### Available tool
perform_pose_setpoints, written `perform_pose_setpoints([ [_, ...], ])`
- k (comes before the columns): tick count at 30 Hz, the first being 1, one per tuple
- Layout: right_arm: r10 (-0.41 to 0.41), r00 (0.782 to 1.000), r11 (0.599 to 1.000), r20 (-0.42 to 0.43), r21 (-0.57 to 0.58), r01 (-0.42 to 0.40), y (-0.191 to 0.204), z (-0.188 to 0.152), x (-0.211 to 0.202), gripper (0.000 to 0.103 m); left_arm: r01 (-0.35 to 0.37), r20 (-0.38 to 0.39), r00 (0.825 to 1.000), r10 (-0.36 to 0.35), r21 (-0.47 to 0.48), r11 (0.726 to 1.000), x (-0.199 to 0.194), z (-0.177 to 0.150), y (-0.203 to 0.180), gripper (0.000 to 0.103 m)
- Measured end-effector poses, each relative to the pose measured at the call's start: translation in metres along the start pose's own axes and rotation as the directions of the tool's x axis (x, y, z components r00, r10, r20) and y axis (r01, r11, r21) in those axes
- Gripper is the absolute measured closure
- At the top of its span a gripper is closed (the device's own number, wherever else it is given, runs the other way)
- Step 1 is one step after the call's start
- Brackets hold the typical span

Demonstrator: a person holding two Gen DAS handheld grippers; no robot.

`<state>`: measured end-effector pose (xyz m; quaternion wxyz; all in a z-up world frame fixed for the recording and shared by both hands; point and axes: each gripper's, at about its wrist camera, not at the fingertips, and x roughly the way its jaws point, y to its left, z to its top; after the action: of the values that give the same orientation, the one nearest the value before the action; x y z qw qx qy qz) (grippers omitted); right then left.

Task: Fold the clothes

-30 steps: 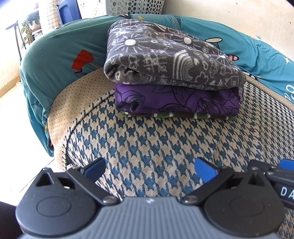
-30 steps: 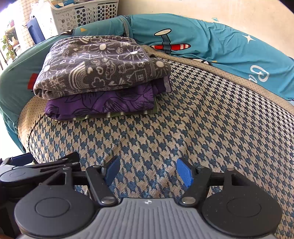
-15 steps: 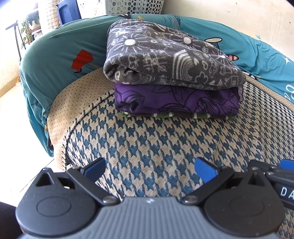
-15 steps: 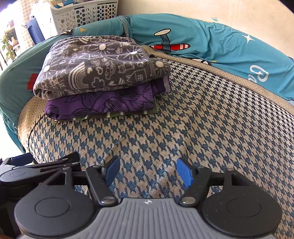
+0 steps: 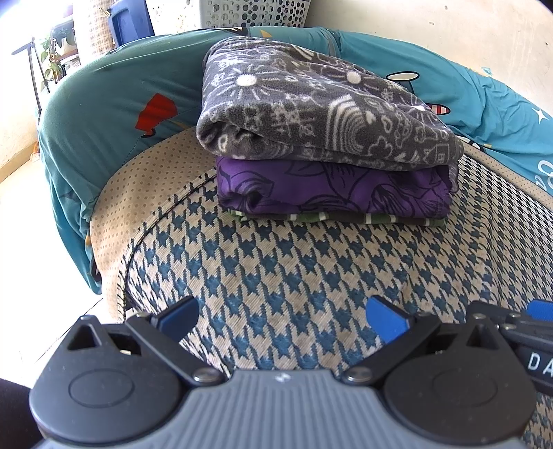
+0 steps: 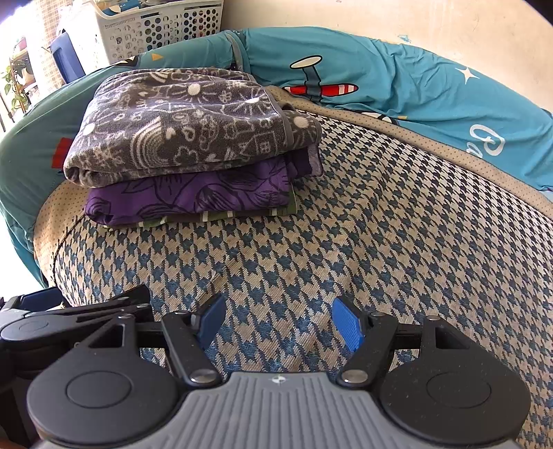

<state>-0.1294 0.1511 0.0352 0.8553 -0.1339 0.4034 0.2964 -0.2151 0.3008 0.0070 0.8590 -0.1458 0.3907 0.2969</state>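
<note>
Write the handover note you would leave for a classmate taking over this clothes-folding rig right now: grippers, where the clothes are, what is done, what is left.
Left gripper: open, empty, over the houndstooth cushion.
Right gripper: open, empty, beside the left one.
Clothes: one stack at the cushion's far left: grey patterned fleece on top, purple garment under it, green striped piece at the bottom.
Done: those three are folded and stacked.
Left: no unfolded garment on the cushion; the white basket behind may hold more, contents unclear.

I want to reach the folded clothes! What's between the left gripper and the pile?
Only bare houndstooth cushion lies between the open left gripper and the pile; the left wrist view shows it.
</note>
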Motion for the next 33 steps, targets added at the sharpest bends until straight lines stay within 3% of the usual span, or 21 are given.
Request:
perform_pose_setpoints([
  [33, -0.005, 1.000, 1.000, -0.006, -0.001, 0.005, 0.0005, 0.0015, 0.0026, 0.035, -0.005, -0.007, 1.000, 0.005, 0.007, 1.000, 0.0031, 0.0011, -0.0002, 0.000],
])
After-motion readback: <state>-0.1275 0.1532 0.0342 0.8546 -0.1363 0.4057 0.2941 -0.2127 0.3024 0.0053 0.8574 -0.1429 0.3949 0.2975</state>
